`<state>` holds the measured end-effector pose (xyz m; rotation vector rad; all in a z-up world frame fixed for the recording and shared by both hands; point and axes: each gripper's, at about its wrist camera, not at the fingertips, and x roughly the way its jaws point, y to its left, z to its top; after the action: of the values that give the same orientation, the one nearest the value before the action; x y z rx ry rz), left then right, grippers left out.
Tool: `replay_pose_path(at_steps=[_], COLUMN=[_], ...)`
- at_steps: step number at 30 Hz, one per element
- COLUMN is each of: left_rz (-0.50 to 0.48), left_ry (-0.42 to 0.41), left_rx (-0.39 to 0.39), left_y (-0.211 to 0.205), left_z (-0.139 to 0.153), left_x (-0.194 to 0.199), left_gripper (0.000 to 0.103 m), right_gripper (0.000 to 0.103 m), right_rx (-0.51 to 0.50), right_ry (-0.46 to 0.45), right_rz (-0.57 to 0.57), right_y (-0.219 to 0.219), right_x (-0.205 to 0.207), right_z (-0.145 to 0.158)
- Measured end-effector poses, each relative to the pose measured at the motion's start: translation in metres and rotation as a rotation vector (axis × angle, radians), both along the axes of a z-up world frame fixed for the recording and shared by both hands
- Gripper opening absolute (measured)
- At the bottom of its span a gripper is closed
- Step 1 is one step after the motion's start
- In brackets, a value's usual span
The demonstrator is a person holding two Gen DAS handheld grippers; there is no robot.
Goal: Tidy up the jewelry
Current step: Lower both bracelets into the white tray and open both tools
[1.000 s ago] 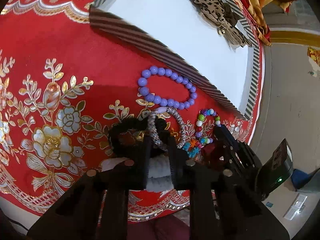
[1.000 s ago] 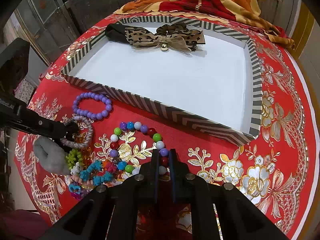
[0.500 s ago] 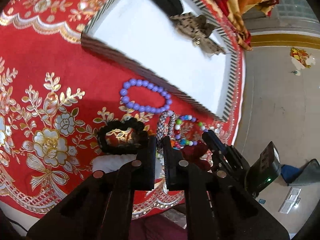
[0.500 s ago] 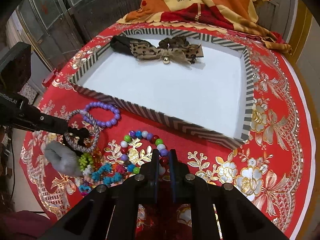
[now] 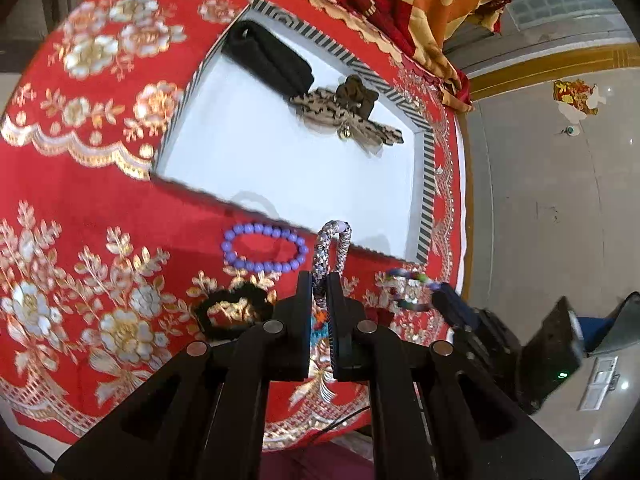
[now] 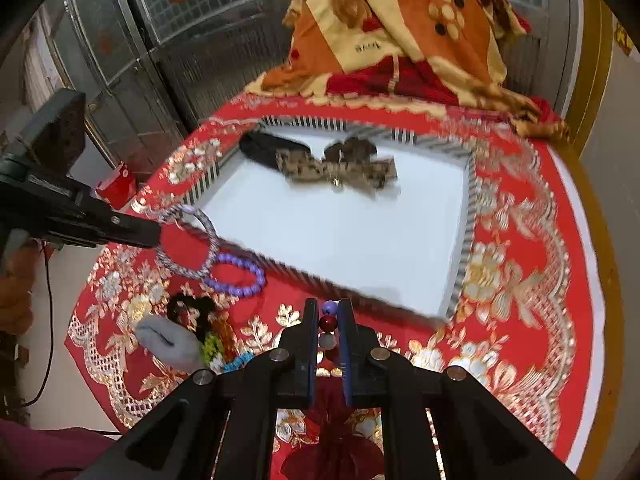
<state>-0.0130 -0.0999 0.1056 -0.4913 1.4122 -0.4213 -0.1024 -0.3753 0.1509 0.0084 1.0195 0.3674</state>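
- Over the red-and-gold embroidered tablecloth [image 5: 100, 216]: left gripper [image 5: 319, 280] pinching a silver-grey braided bracelet [image 5: 334, 246], fingers pressed onto it. The loop sticks out past the fingertips, lifted off the cloth, near the tray's near-left corner.
- Right wrist view: same bracelet [image 6: 188, 242] hangs from the left gripper [image 6: 154, 236] as an open ring above the cloth.
- Right gripper [image 6: 329, 314]: closed on a multicoloured bead bracelet [image 6: 328, 322]; lilac, red and white beads show between the fingers.
- Striped-rim tray [image 6: 466, 220], white floor, holds a black band [image 6: 266, 148] and leopard-print bow [image 6: 340, 166] at the far side.
- Purple bead bracelet [image 5: 264, 250] lies flat on the cloth just beside the tray's near rim.
- Black scrunchie [image 5: 230, 312] and grey fuzzy piece [image 6: 170, 340] on the cloth, nearer the table's edge.
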Motion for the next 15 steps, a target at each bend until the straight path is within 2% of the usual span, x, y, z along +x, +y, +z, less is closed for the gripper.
replay_pose_path(at_steps=[4, 8, 15], left_rz=[-0.002, -0.005, -0.016], left_ry=[-0.038, -0.100, -0.154], left_rx=[0.030, 0.110, 0.230], left_y=[-0.003, -0.006, -0.019], left_z=[0.005, 0.009, -0.002], left_x=[0.014, 0.032, 0.063], left_gripper=[0.005, 0.005, 0.005], right_gripper=[0.009, 0.009, 0.009], right_rx=[0.001, -0.002, 0.011], right_ry=[-0.033, -0.061, -0.049], right_rz=[-0.005, 0.007, 0.030], right_y=[-0.002, 0.002, 0.019], right_x=[0.010, 0.029, 0.074], right_z=[0.018, 0.030, 0.024])
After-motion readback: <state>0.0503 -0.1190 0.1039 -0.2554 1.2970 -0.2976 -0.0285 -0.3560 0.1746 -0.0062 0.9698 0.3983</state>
